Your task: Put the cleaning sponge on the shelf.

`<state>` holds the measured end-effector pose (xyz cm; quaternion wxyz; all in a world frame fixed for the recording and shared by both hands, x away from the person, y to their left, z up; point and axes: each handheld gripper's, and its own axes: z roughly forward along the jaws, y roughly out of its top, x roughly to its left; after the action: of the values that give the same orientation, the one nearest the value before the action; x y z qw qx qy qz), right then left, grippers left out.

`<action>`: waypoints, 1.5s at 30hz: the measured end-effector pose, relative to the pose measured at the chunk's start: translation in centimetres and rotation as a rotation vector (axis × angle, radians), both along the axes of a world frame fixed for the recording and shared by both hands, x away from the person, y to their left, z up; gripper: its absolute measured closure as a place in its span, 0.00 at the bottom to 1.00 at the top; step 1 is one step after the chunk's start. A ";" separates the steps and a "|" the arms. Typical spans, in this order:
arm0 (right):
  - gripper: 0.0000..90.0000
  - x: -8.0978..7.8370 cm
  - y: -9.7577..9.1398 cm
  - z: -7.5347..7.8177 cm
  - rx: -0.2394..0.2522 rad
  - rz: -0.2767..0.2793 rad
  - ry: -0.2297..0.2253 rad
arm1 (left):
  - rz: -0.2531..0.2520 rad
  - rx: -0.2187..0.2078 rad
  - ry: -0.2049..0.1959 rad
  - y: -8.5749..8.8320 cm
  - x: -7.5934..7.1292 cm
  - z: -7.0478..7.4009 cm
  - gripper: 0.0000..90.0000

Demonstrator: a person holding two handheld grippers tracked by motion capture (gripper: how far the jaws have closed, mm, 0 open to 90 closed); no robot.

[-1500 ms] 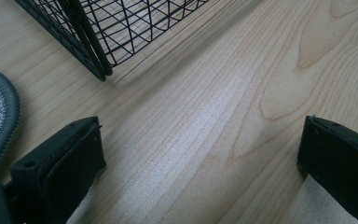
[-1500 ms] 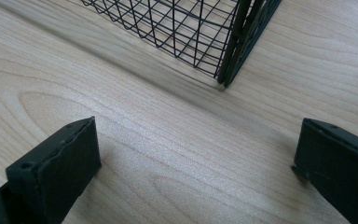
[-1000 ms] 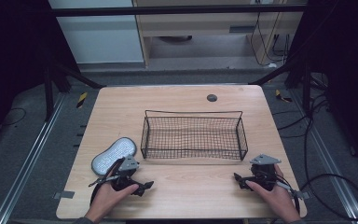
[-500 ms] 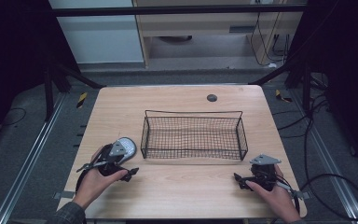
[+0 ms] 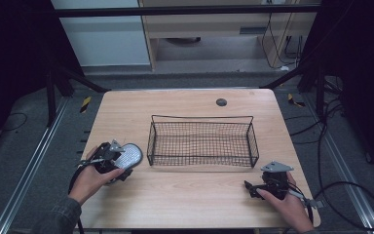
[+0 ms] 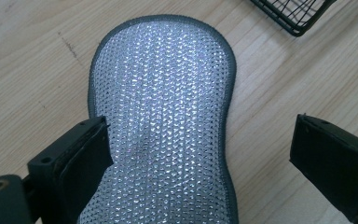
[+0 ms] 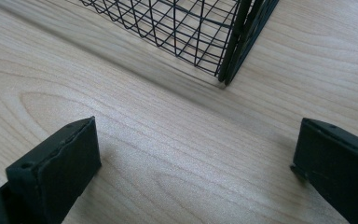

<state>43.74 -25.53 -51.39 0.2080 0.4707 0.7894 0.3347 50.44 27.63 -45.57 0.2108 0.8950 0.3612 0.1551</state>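
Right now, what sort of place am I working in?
Probably a lab or recording workstation, not a home: a bare wooden table inside a dark metal frame, loose cables on the floor, and just a wire basket and a scrubbing pad set out.

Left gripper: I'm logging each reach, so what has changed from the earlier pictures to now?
The left gripper moved forward from the table's near edge to the silver pad and now straddles its near end. Its jaws have just been closing, but they stand apart and do not yet pinch the pad. The pad, the basket and the right gripper, open on the table, stayed put.
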 end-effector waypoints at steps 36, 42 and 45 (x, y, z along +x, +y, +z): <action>0.01 -0.1 0.1 0.0 0.005 -0.002 0.004 | 0.040 0.100 0.197 0.8 4.3 -1.5 0.04; 0.01 -0.1 0.1 0.0 0.005 -0.002 0.004 | 0.051 0.087 0.223 1.2 4.7 -2.0 0.03; 0.01 -0.1 0.1 0.0 0.004 -0.001 0.005 | 0.061 0.077 0.229 1.3 4.8 -2.1 0.04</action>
<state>43.63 -25.46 -51.38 0.2054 0.4723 0.7889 0.3351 55.23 28.90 -47.68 0.1287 0.9030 0.4036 0.0719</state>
